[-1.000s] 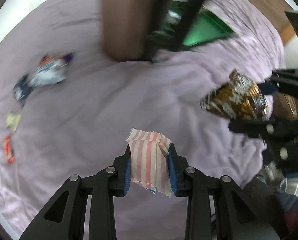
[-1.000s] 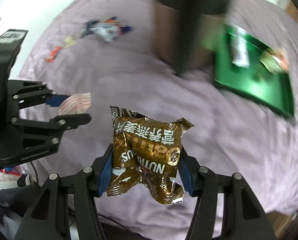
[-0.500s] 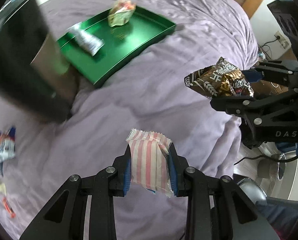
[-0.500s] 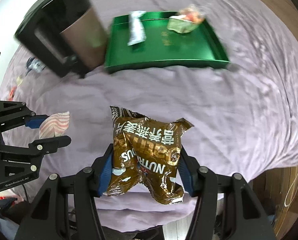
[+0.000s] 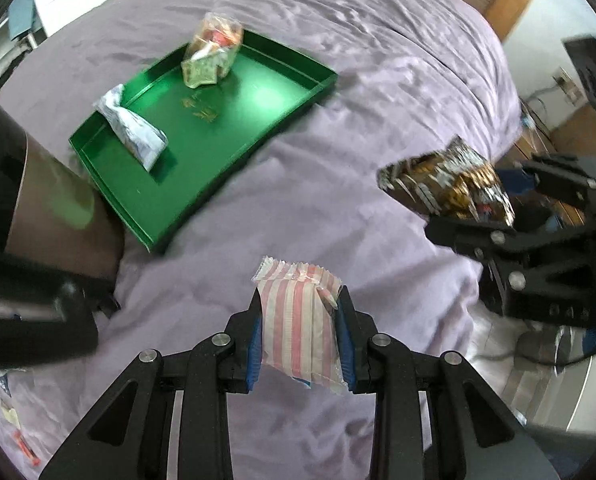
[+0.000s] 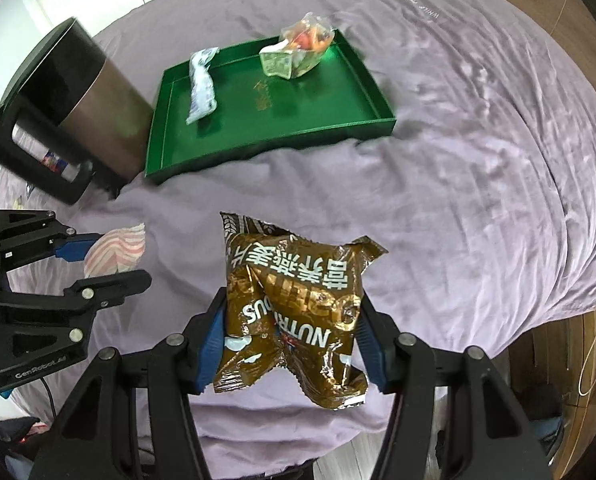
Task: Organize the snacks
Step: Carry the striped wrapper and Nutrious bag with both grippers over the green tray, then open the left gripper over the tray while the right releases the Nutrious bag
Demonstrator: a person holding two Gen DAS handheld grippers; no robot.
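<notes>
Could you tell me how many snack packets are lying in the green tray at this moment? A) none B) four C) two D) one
C: the green tray holds two packets, a pale crinkled packet near its left end and a clear bag with orange and green contents at its far side, while the striped packet and the brown foil bag are each clamped in a gripper above the bedspread.

- soft, even daylight filled both views, brightest along the upper left edges.
- the green tray (image 5: 201,120) showed pale glare patches.
- fisheye bending curved the edges; the left view's dark bin (image 5: 37,208) was motion-blurred.
</notes>
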